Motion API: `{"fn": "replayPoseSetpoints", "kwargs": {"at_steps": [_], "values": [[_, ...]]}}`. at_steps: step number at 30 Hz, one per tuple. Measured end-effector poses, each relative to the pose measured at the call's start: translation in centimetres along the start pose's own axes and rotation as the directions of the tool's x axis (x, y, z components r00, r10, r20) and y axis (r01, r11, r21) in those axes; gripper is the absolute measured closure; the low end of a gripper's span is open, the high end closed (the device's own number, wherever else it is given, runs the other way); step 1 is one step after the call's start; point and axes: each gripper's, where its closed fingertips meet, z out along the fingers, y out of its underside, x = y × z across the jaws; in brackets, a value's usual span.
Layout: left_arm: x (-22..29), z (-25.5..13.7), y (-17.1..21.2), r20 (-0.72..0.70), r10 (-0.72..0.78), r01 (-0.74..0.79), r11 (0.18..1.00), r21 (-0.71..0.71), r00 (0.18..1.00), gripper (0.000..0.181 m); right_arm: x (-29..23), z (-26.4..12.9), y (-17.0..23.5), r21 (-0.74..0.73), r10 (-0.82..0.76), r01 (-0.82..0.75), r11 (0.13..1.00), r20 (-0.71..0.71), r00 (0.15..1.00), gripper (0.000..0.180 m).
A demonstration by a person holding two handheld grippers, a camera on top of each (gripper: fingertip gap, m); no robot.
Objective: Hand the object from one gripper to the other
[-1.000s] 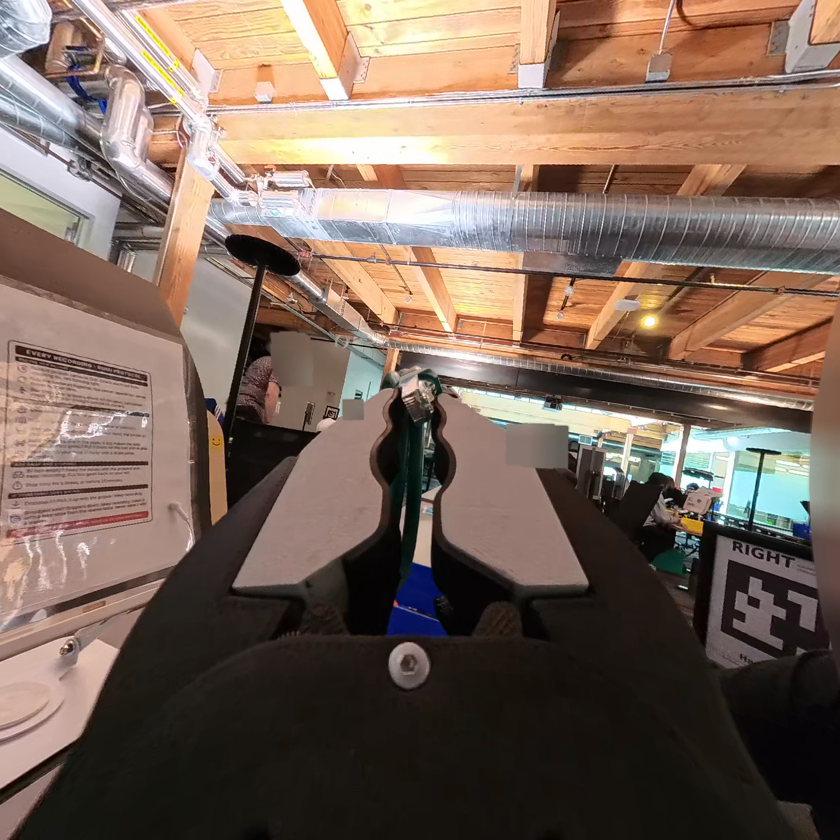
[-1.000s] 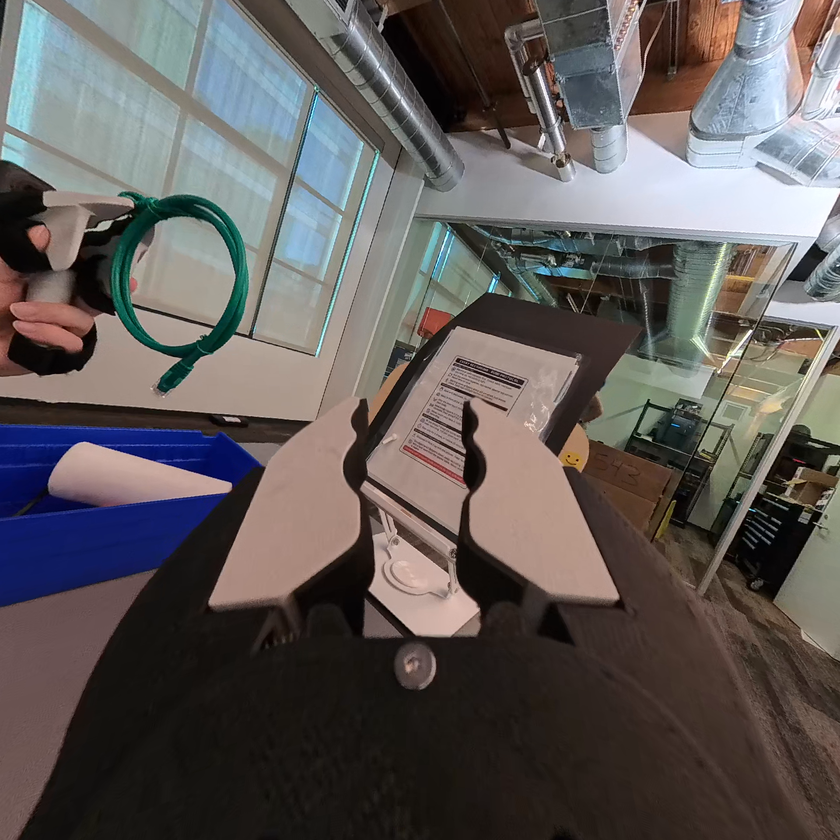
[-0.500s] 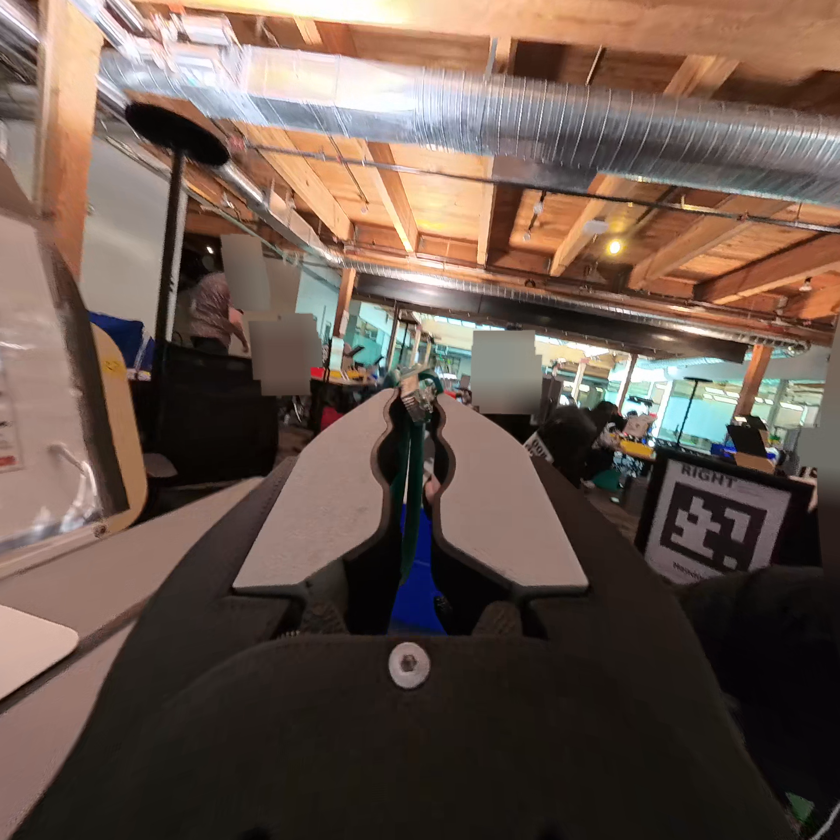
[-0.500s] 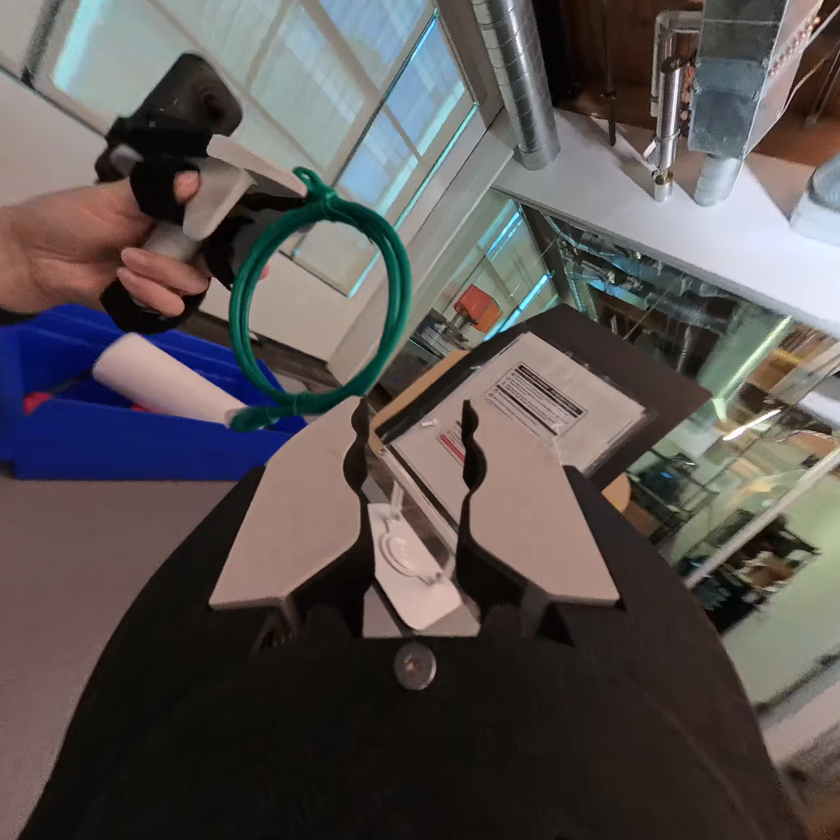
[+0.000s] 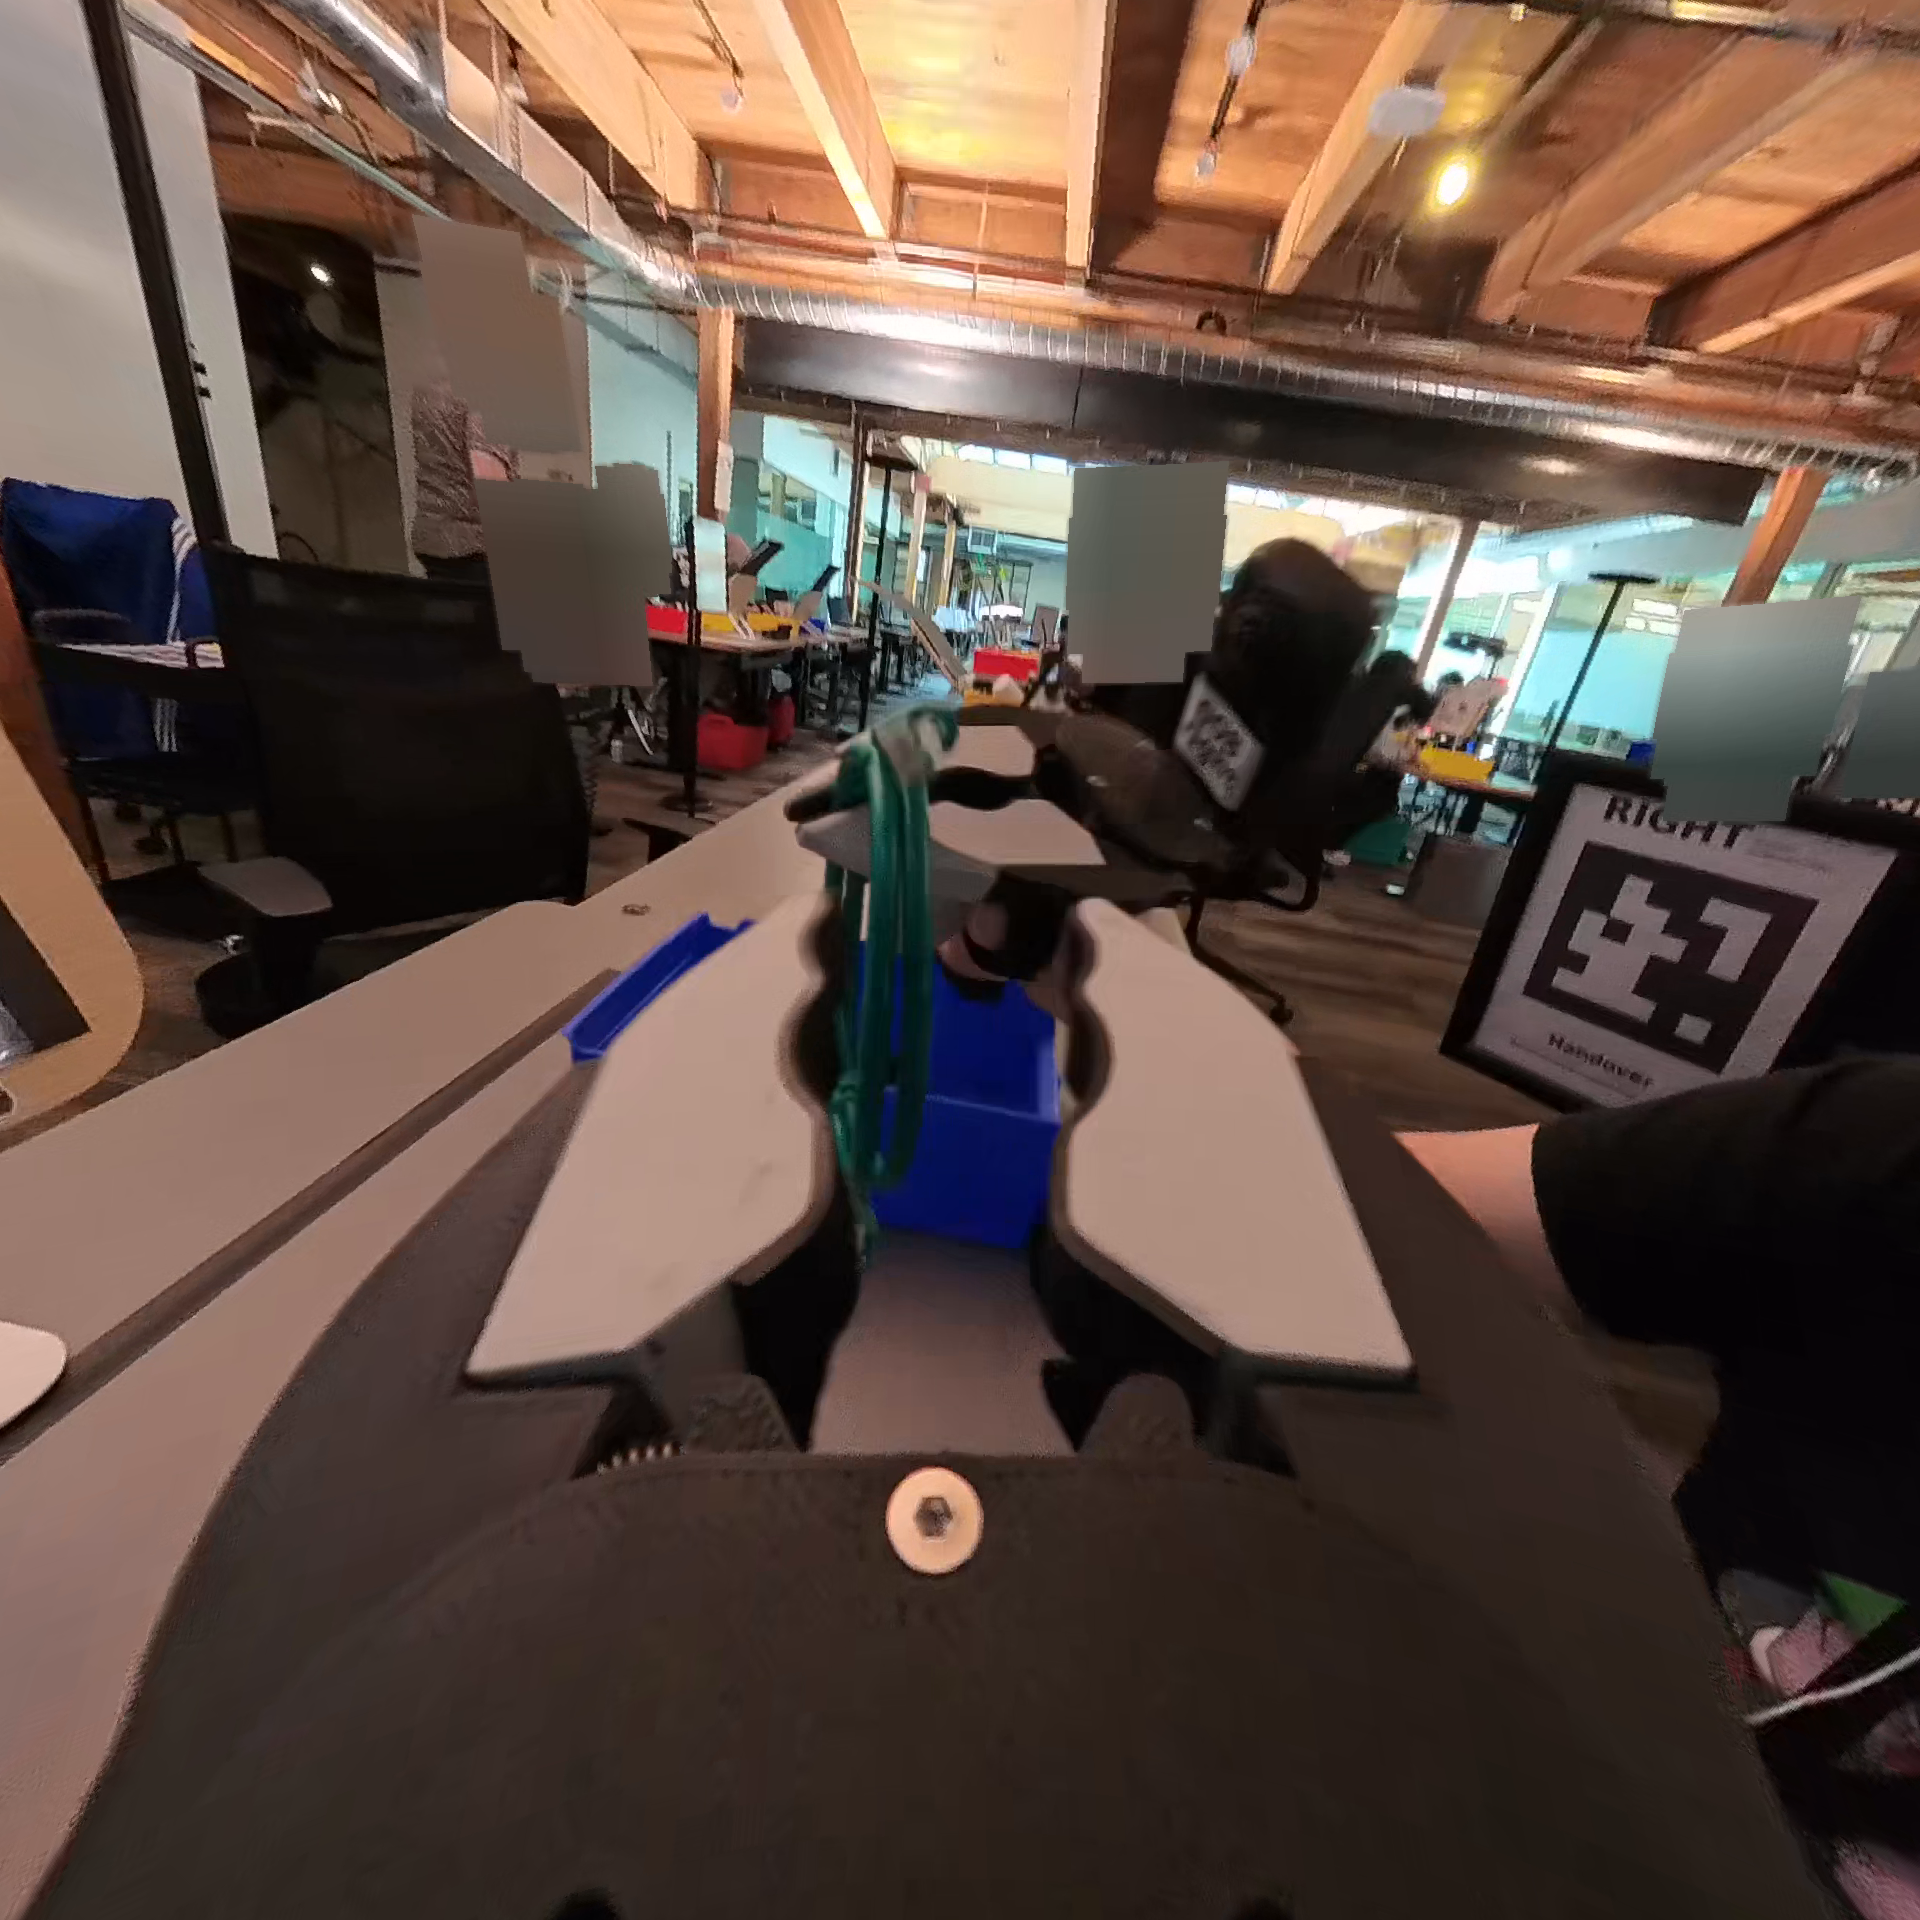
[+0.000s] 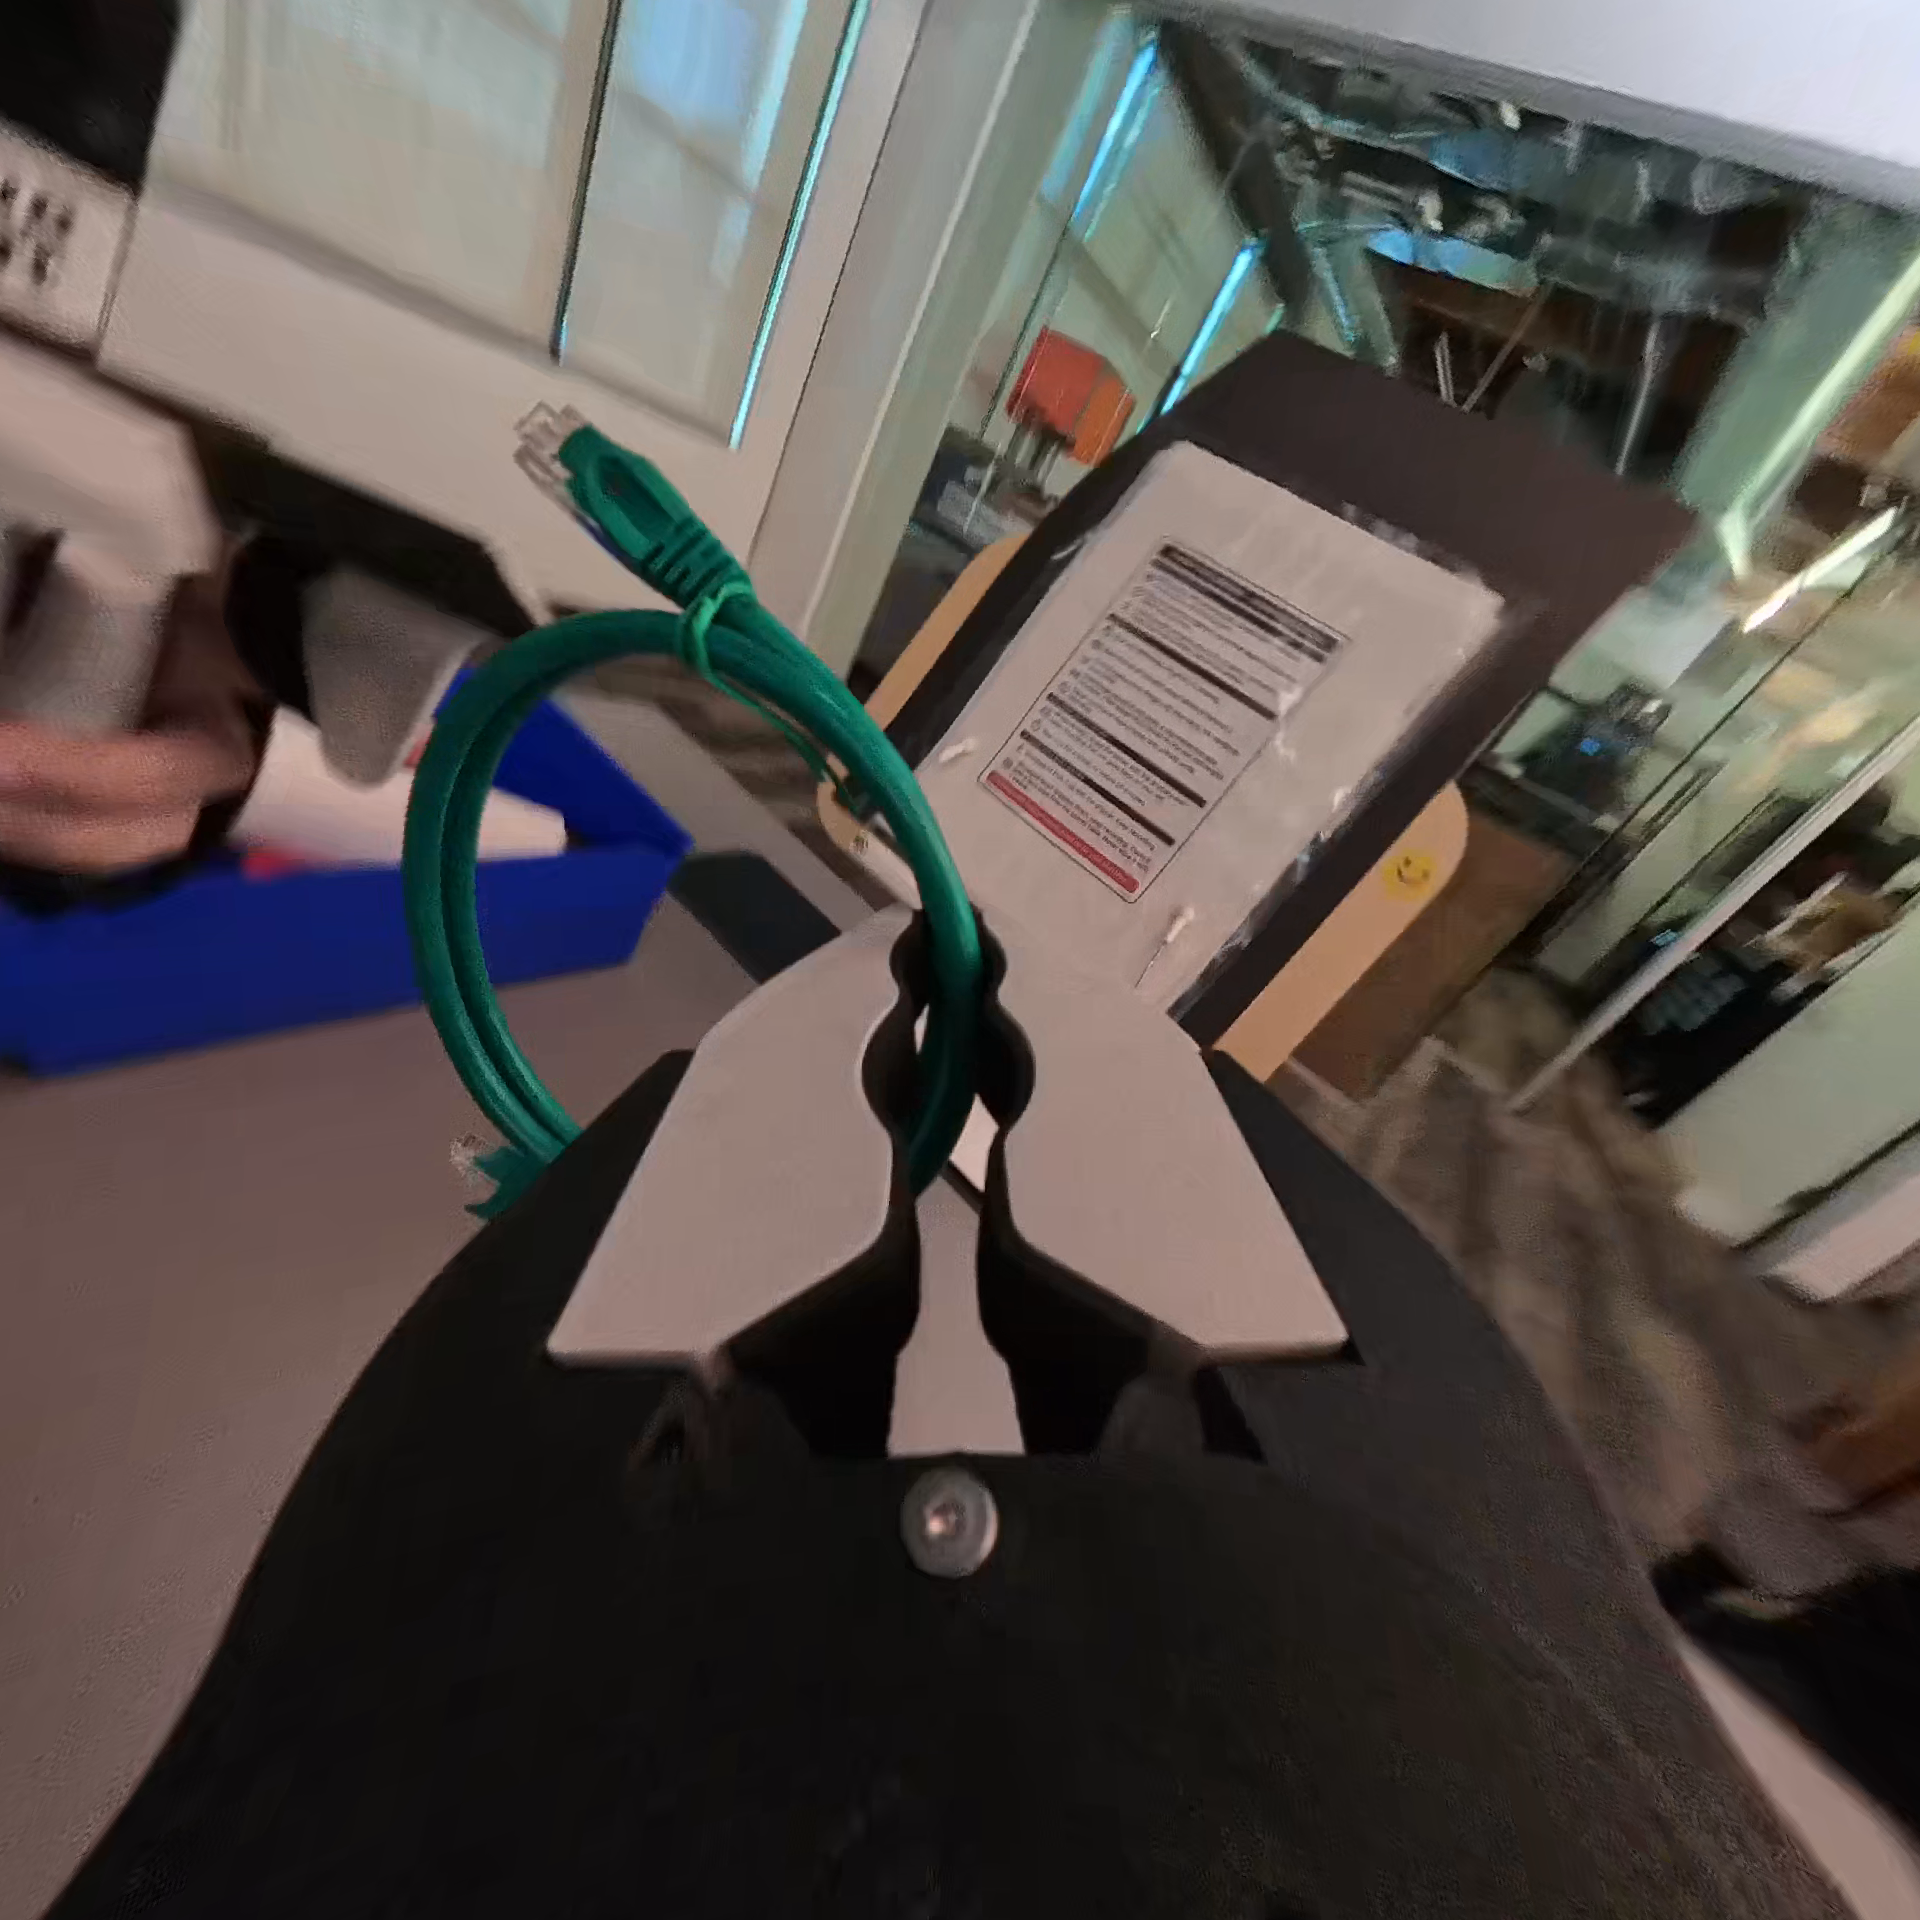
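A: What has moved since a second ago?

B: The coiled green cable point(image 6: 457, 894) was pinched in the left gripper point(image 5: 940, 997) then, off to the left of the right one. Now the right gripper point(image 6: 948, 966) is clamped on it near the fingertips, and the left gripper's fingers point(image 5: 686, 1122) stand wide apart with the coil hanging between them, gripped by neither.

A: What is around, and does anything block the view?

B: A blue bin point(image 6: 312, 935) sits on the grey table point(image 6: 208, 1247) to the left, with a white roll inside. In the left wrist view the same bin point(image 5: 966, 1132) lies beyond the fingers, and the cable crosses in front of it. Far right stands a framed black-and-white marker card point(image 5: 1673, 935). A black stand holding a laminated sheet point(image 6: 1195, 707) is behind the right gripper, with a small yellow smiley sticker point(image 6: 1408, 871) on the tan board behind it.

A: And the cable itself?

B: Two or three loops, bound with a green tie, one clear plug point(image 6: 545, 457) pointing up and left, another at the coil's lower end. The sheet's print is too blurred to make out.
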Motion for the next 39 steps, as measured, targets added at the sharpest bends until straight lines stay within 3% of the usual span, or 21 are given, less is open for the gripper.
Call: {"fn": "replayPoseSetpoints", "kwargs": {"at_steps": [1, 3, 4, 7, 10, 12, 22, 26, 29, 30, 33, 35, 37, 39], "values": [[0.0, -0.1, -0.4, 0.004, -0.004, 0.004, 1.0, 0.016, 1.0, 0.129, 1.4, -0.2, 0.2, 0.035, 0.113, -0.113, 0.993, -0.003, 0.994, 0.172], [-0.3, -0.5, -0.9, 0.025, 0.002, -0.003, 0.999, 0.042, 1.0, 0.117, 4.7, -0.9, 0.9, 0.132, 0.39, -0.389, 0.912, 0.018, 0.921, 0.172], [-0.4, -0.6, -1.1, 0.03, 0.006, -0.008, 0.999, 0.05, 1.0, 0.117, 6.5, -1.4, 1.4, 0.186, 0.54, -0.539, 0.821, 0.054, 0.84, 0.173], [-0.4, -0.6, -1.0, 0.021, 0.002, -0.003, 0.999, 0.048, 1.0, 0.117, 10.8, -2.9, 3.7, 0.273, 0.861, -0.889, 0.367, 0.262, 0.436, 0.173], [-0.4, -0.3, -0.4, 0.013, -0.003, 0.002, 1.0, 0.031, 1.0, 0.119, 12.9, -3.3, 6.5, 0.205, 0.892, -0.977, -0.057, 0.451, 0.043, 0.173], [-0.6, 0.1, 0.3, 0.017, 0.002, -0.003, 1.0, 0.011, 1.0, 0.119, 13.2, -3.0, 8.1, 0.192, 0.879, -0.964, -0.183, 0.471, -0.074, 0.173], [-1.4, 2.6, 3.4, 0.211, 0.283, -0.278, 0.959, -0.053, 0.936, 0.123, 3.0, 1.6, 5.1, 0.105, 0.925, -0.993, 0.052, 0.37, 0.087, 0.173], [-0.2, 3.3, 4.1, 0.165, 0.322, -0.315, 0.947, -0.067, 0.932, 0.126, -2.6, 2.8, 2.9, -0.057, 0.892, -0.995, 0.085, 0.448, 0.05, 0.173], [2.9, 2.9, 3.8, -0.011, 0.378, -0.378, 0.926, -0.009, 0.926, 0.162, -4.9, 2.6, 1.3, -0.186, 0.85, -0.979, 0.087, 0.526, -0.024, 0.173], [3.7, 2.8, 3.7, -0.047, 0.411, -0.412, 0.911, -0.002, 0.91, 0.162, -5.7, 2.5, 0.8, -0.247, 0.834, -0.963, 0.105, 0.549, -0.05, 0.173], [4.6, 2.7, 4.1, -0.047, 0.571, -0.572, 0.818, -0.054, 0.82, 0.166, -7.4, 2.3, 0.1, -0.356, 0.803, -0.916, 0.185, 0.592, -0.068, 0.17], [4.0, 2.6, 3.8, 0.022, 0.663, -0.656, 0.746, -0.116, 0.749, 0.167, -6.7, 2.8, 0.7, -0.345, 0.817, -0.917, 0.197, 0.575, -0.041, 0.141], [3.1, 2.3, 3.5, 0.068, 0.719, -0.699, 0.689, -0.19, 0.691, 0.167, -5.0, 3.0, 1.4, -0.276, 0.821, -0.931, 0.238, 0.569, 0.041, 0.142], [0.9, 1.4, 2.7, 0.173, 0.833, -0.776, 0.553, -0.303, 0.526, 0.168, -3.1, 3.0, 2.1, -0.16, 0.816, -0.928, 0.335, 0.542, 0.201, 0.142]]}}
